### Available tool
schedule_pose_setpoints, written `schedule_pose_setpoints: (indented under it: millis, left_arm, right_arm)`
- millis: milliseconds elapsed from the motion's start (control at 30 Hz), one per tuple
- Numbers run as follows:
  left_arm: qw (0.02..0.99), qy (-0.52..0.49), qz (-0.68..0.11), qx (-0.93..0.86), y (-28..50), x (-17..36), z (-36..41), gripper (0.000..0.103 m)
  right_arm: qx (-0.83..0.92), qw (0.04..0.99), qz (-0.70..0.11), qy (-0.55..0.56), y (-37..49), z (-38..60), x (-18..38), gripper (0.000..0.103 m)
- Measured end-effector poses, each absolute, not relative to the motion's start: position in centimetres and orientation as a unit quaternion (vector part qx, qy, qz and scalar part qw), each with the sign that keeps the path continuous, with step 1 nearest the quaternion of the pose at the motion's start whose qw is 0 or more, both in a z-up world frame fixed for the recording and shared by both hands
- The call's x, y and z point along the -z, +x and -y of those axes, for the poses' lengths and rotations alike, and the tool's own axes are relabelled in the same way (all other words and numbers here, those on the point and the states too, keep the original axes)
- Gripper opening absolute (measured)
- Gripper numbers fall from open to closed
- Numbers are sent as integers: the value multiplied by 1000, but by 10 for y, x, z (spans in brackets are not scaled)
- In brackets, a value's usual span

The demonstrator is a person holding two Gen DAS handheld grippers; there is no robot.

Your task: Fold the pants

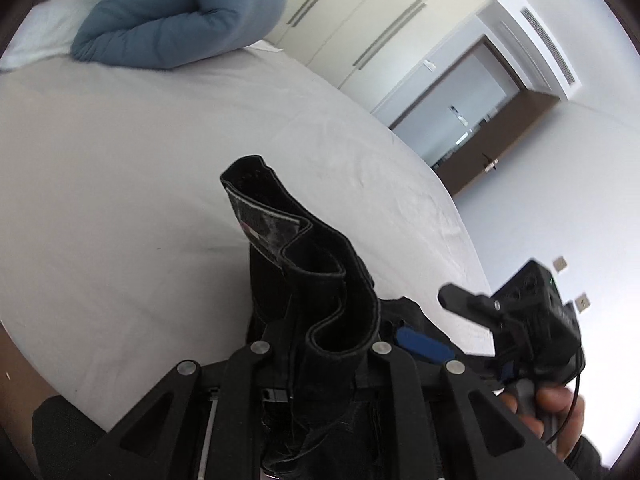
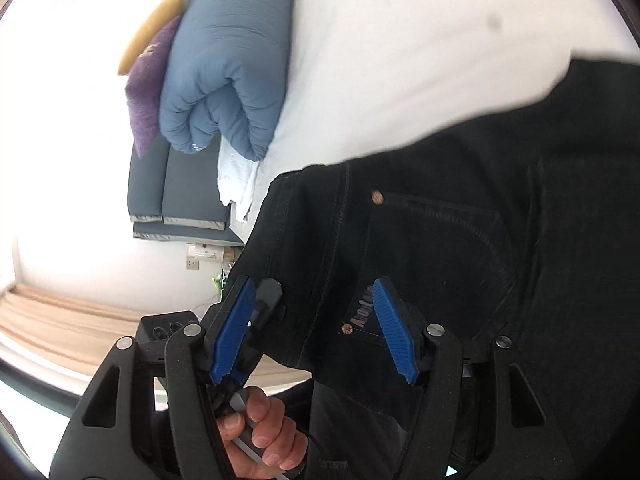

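The black pants (image 1: 316,288) are bunched at the waistband, with a grey label showing, held up above the white bed (image 1: 120,200). My left gripper (image 1: 320,344) is shut on this bunched waistband; its pads are hidden by the cloth. My right gripper (image 1: 480,308) shows at the lower right of the left wrist view. In the right wrist view, my right gripper (image 2: 316,328) is open, with blue pads (image 2: 234,332) on either side of the pants' pocket area (image 2: 460,240), not closed on it. The left gripper's black body shows just behind its left pad.
A rolled blue duvet (image 1: 180,12) lies at the head of the bed, also in the right wrist view (image 2: 228,72), beside a purple cushion (image 2: 148,84). A dark headboard (image 2: 180,200), wardrobe doors (image 1: 360,20) and a doorway (image 1: 460,120) stand around the bed.
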State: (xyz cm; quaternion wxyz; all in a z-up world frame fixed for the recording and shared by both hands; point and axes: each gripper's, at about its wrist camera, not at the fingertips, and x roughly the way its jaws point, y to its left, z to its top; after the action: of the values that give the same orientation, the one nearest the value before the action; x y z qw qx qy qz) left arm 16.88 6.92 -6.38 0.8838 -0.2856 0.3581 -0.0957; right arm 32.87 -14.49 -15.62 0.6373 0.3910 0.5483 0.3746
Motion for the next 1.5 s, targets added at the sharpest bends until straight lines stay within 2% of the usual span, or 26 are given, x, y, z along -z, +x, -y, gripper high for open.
schedule_pose_setpoints:
  millis: [167,267,367,533,800,833,867,900,933,967,1067,1233,1500]
  left_arm:
    - [907,-165,-356,155,163,41,13,17]
    - [905,-130,-365,177,161,43,47,17]
    - [901,-96,-376,192,161,48,77,17]
    - [900,-38,-386,201,166,52,113,17]
    - [899,60,-380,211,152,55,157,17]
    - [897,65,-379,216,151,55,161,17]
    - [897,73,-377,218,149,55,166,17]
    - [897,78,-377,219,148,55,168,17]
    - [896,79,-378,220,154,57,160,17]
    - [894,78,-379,227,155,57,162,17]
    - [889,92,-376,243,156,54,175,17]
    - [878,112,-374,276,156,51,198,17]
    - [854,156,-388,311,164,70,236,17]
  right_arm:
    - [-382,659,-517,392,327,200,120,61]
    - [-382,669,-509,384,326,230,106,69]
    - [-357,675,-533,365,323,252,106,69]
    - [-370,678,-519,367,316,282,99,69]
    - [-323,727,-546,263,309,273,90,69]
    - [-313,738,-550,234,307,273,88,63]
    - [-308,744,-552,216,305,274,87,50]
    - [-300,749,-556,201,304,272,87,43]
    - [-290,754,-558,188,302,276,87,27]
    - [-281,757,-560,184,301,283,86,19]
    - [-273,767,-554,174,291,300,83,15]
    - [-257,781,-542,174,272,335,82,14]
    - [-229,771,-544,240,258,413,128,14]
